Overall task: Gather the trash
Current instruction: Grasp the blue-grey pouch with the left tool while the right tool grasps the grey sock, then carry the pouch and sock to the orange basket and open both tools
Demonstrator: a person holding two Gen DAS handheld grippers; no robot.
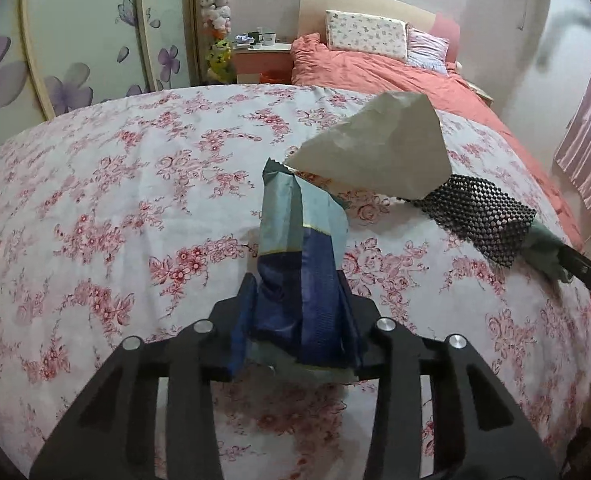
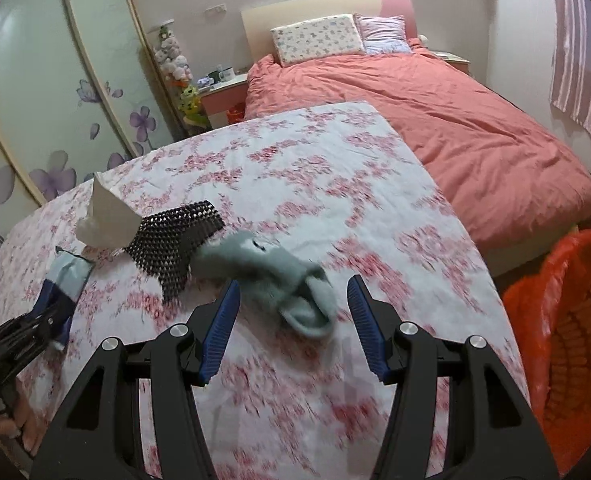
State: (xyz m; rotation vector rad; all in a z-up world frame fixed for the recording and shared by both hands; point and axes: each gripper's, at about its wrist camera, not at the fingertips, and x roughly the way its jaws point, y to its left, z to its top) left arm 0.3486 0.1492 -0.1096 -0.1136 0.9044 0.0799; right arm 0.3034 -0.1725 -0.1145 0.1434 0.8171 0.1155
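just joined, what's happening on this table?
A person is clearing trash with two handheld grippers. The left gripper is shut on a blue foil snack wrapper. The right gripper is open around a grey-green sock, not gripping. A crumpled white paper and black mesh piece remain. An orange-lined bin waits beside the table.

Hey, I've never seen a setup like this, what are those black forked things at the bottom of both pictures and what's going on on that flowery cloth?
Each black fork is a hand-held claw with a camera behind it, so each picture looks along one claw. In the left one, the left claw is closed on a blue snack wrapper. In the other, the right claw stands open with a grey-green sock lying between its blue fingers, ungripped. Also on the floral cloth lie a crumpled white tissue and a black mesh piece. An orange-lined bin waits at the right for the trash.
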